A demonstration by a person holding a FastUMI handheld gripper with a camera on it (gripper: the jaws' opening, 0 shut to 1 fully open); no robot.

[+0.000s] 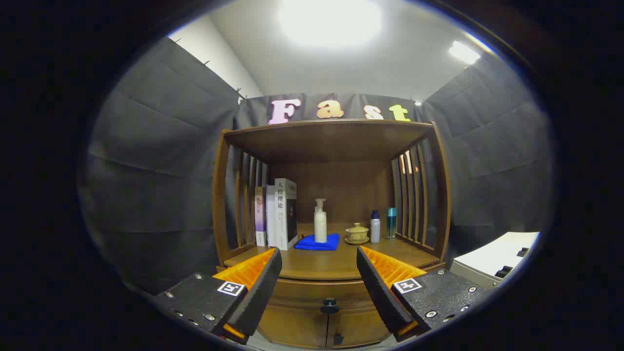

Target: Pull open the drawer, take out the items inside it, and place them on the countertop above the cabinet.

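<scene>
My gripper (319,273) is released, jaws spread wide, nothing between them. Fingers (258,287) hang in air short of the cabinet (331,195), touching nothing. Drawer (321,292) is shut, straight ahead between my jaws and a bit low; its dark knob (329,306) sits centred in the gap. Two lower doors (312,329) under it, shut. Countertop (331,261) lies just beyond my fingertips, above the drawer. On it, further back: books (280,214) upright beyond my left finger, blue cloth (317,242) dead ahead with a pump bottle (320,222) standing on it, lidded cup (357,233) on a saucer ahead-right, then a white bottle (374,227) and a teal bottle (391,223) beyond my right finger. Drawer contents hidden.
</scene>
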